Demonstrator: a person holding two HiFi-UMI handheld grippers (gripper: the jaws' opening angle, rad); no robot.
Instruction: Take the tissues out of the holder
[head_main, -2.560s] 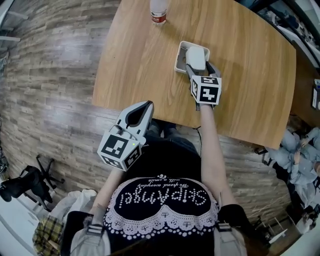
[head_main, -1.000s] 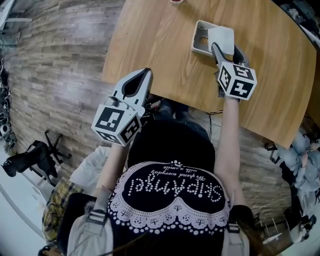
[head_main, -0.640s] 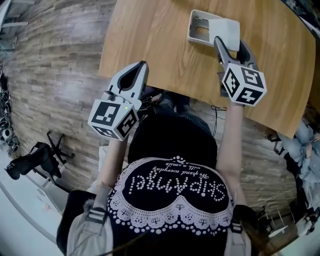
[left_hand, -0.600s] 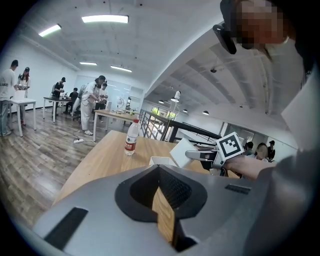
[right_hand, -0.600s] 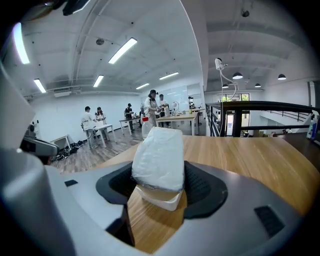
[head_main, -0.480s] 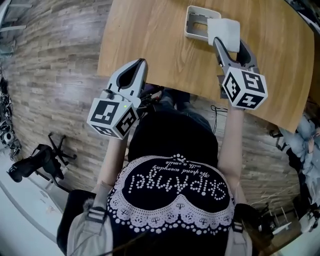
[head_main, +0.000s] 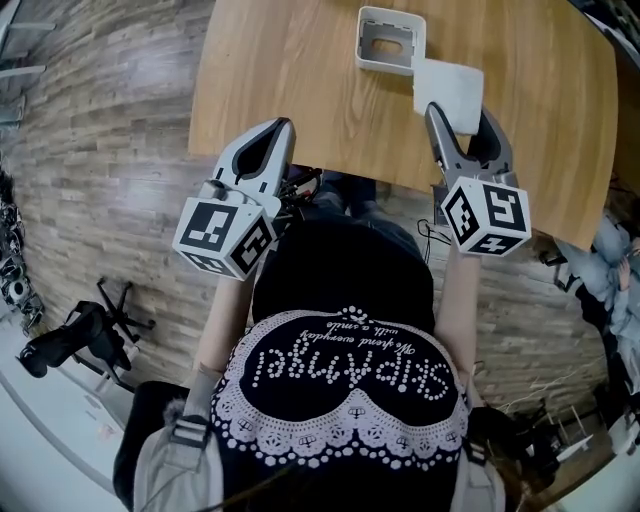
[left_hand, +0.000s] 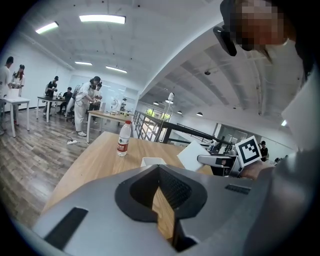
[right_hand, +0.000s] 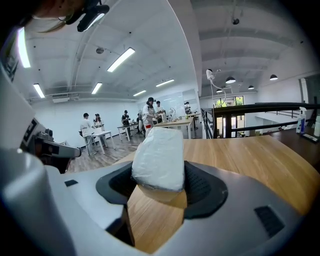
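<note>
The white tissue holder (head_main: 390, 40) stands on the wooden table (head_main: 290, 80), and its inside shows bare. My right gripper (head_main: 460, 112) is shut on the white tissue pack (head_main: 448, 88), holding it clear of the holder, to its right and nearer me. In the right gripper view the tissue pack (right_hand: 157, 157) sits upright between the pads of the right gripper (right_hand: 159, 176). My left gripper (head_main: 280, 128) hovers shut at the table's near edge, holding nothing. From the left gripper view, the holder (left_hand: 152, 161) and the raised tissue pack (left_hand: 192, 154) lie beyond the left gripper (left_hand: 159, 174).
A water bottle (left_hand: 123, 138) with a red label stands at the far side of the table. The table's rounded near edge (head_main: 330, 172) runs just ahead of my body. Several people work at tables (right_hand: 167, 123) across the room.
My right gripper has lifted the tissue pack out of the holder and carried it to the right and toward me. The holder stays behind with nothing in it. The left gripper has barely moved.
</note>
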